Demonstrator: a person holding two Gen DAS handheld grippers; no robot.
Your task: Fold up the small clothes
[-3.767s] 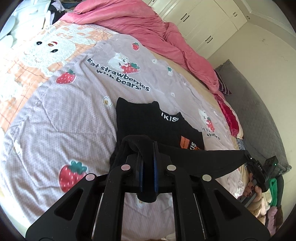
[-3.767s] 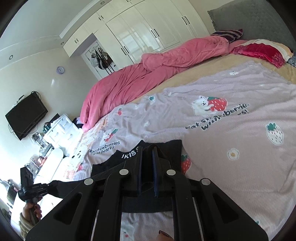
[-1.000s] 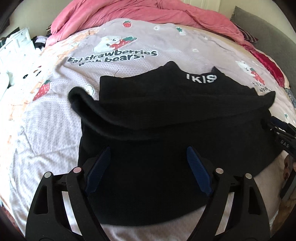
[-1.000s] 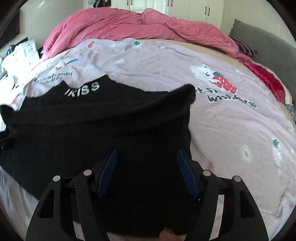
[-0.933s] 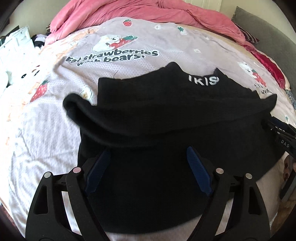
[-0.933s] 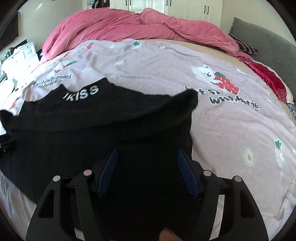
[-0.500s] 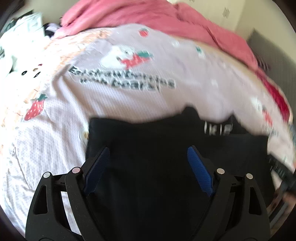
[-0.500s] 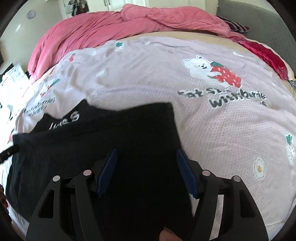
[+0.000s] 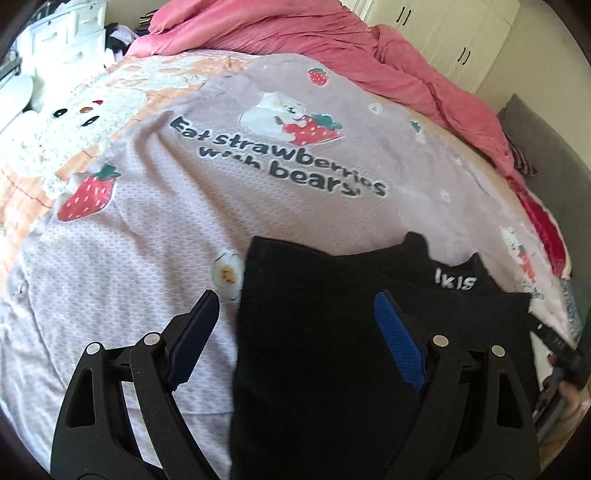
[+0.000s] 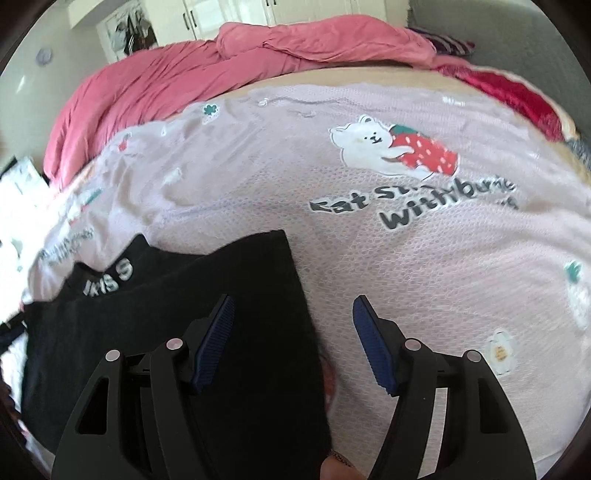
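Observation:
A black garment (image 9: 325, 332) with white letters at its collar lies folded flat on the lilac strawberry blanket (image 9: 147, 229). My left gripper (image 9: 295, 325) hangs open over the garment's left edge, with nothing between its blue pads (image 9: 397, 336). The same black garment (image 10: 236, 314) shows in the right wrist view, where my right gripper (image 10: 291, 325) stands open over its right edge, one finger above the cloth and the other above the blanket (image 10: 424, 266). Neither gripper touches the cloth.
A crumpled pink duvet (image 9: 332, 48) lies along the far side of the bed. White wardrobe doors (image 9: 454, 40) stand behind it. A red cloth (image 10: 517, 99) and a grey headboard (image 9: 546, 147) are at the right. White drawers (image 9: 62, 33) stand at the far left.
The garment's raised upper fold has dropped flat onto the lower part. Both grippers have swung outward, the left toward the garment's left edge, the right toward its right edge, and both stay open.

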